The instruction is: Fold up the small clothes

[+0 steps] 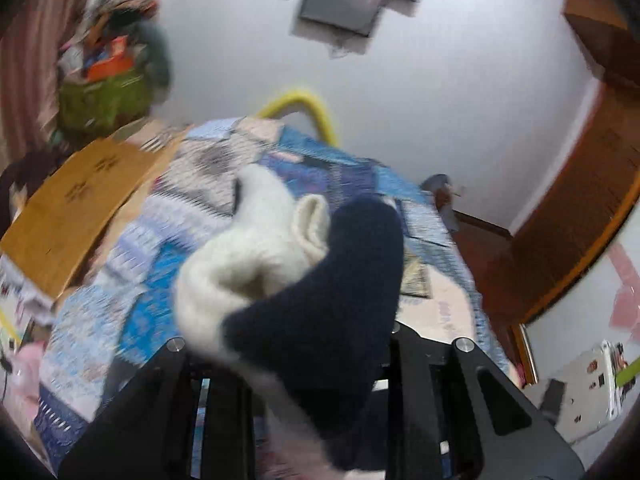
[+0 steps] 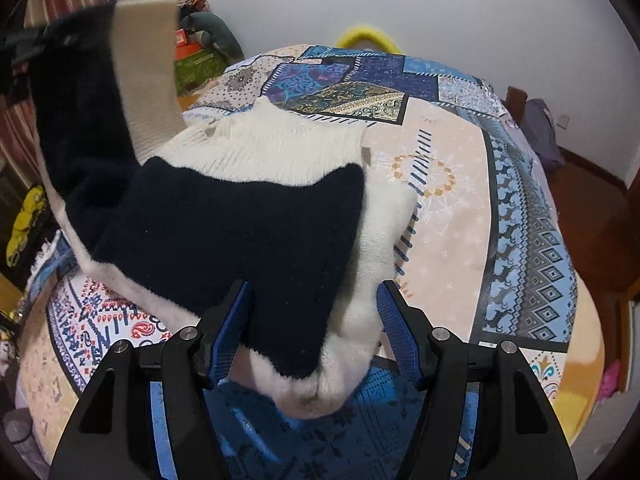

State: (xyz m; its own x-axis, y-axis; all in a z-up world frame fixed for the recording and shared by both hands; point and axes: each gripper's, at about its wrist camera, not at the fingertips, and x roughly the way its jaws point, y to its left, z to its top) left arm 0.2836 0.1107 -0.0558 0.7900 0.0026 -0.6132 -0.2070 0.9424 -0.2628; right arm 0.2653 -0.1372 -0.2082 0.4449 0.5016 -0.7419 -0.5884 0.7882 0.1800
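A small cream and navy knit garment lies partly on the patchwork bedspread. Its left end is lifted in the air by my left gripper, seen at the far left of the right wrist view. In the left wrist view the garment drapes over and hides the left fingertips. My right gripper is open, its blue fingers on either side of the garment's near edge.
A cardboard box lies on the bed's left side. A green box with clutter and a yellow hoop stand behind the bed. A wooden floor and door are on the right. A screen hangs on the wall.
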